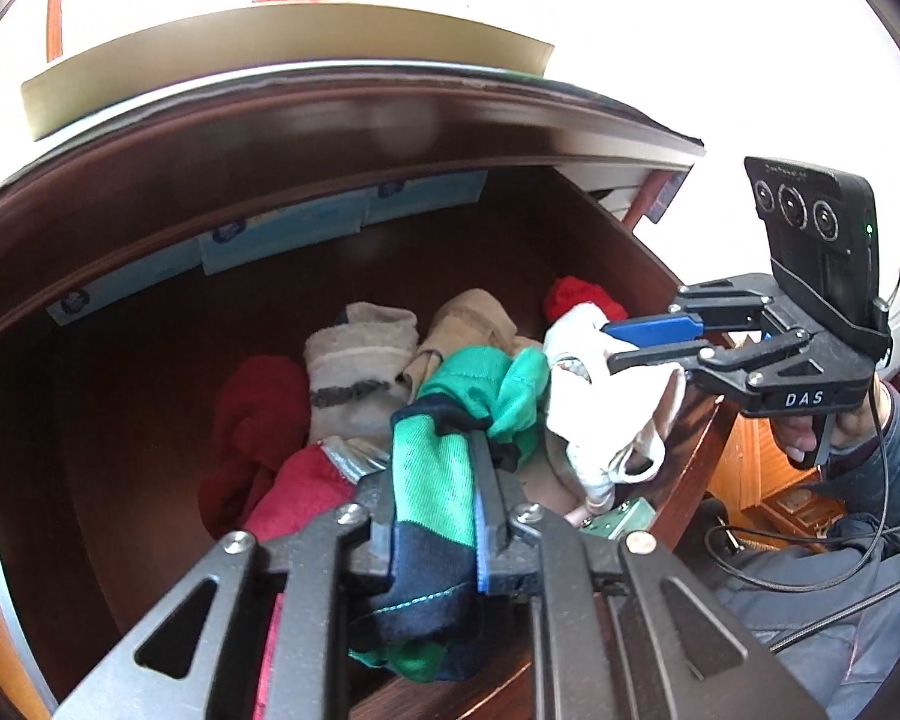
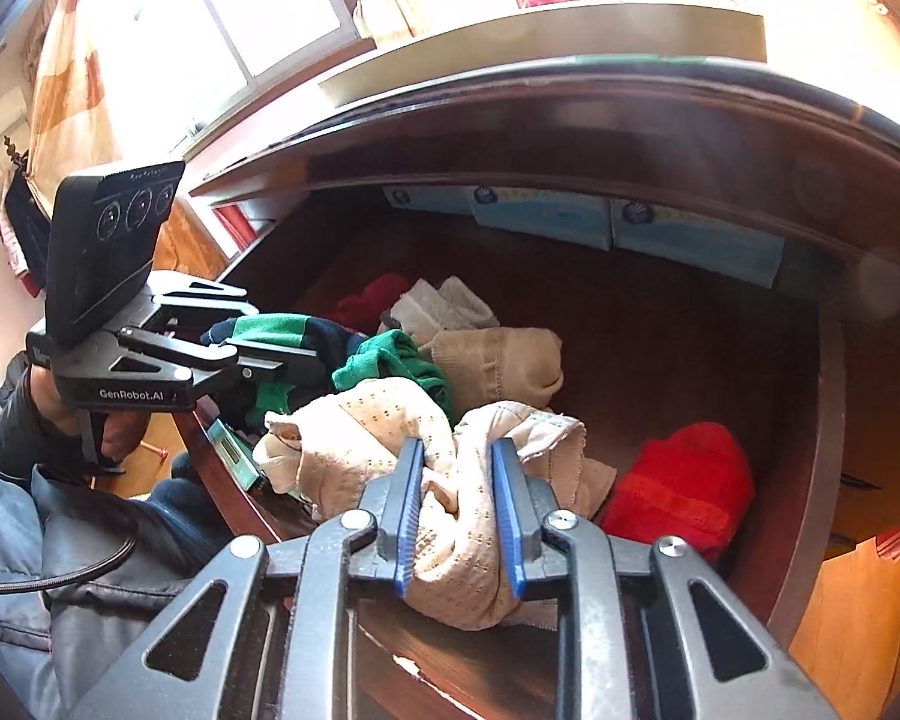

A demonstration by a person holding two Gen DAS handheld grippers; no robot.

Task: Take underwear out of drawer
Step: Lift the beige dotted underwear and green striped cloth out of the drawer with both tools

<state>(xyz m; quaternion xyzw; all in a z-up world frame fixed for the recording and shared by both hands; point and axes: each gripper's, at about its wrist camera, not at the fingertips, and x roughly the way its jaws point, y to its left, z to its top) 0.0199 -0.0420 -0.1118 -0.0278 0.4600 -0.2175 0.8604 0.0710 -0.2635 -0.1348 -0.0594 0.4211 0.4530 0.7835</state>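
My left gripper (image 1: 435, 468) is shut on green and navy striped underwear (image 1: 432, 480), lifted at the front of the dark wooden drawer (image 1: 120, 360). It also shows in the right wrist view (image 2: 282, 354) with the green underwear (image 2: 390, 360). My right gripper (image 2: 456, 462) is shut on cream perforated underwear (image 2: 360, 438), bunched between the blue pads over the drawer's front edge. In the left wrist view the right gripper (image 1: 612, 345) holds that cream underwear (image 1: 594, 408) at the drawer's right side.
More clothes lie in the drawer: grey socks (image 1: 360, 372), a tan sock (image 2: 498, 366), dark red cloth (image 1: 252, 420), a bright red garment (image 2: 684, 492). Light blue boxes (image 2: 630, 228) line the drawer's back. A cream box (image 1: 270, 54) sits on the cabinet top.
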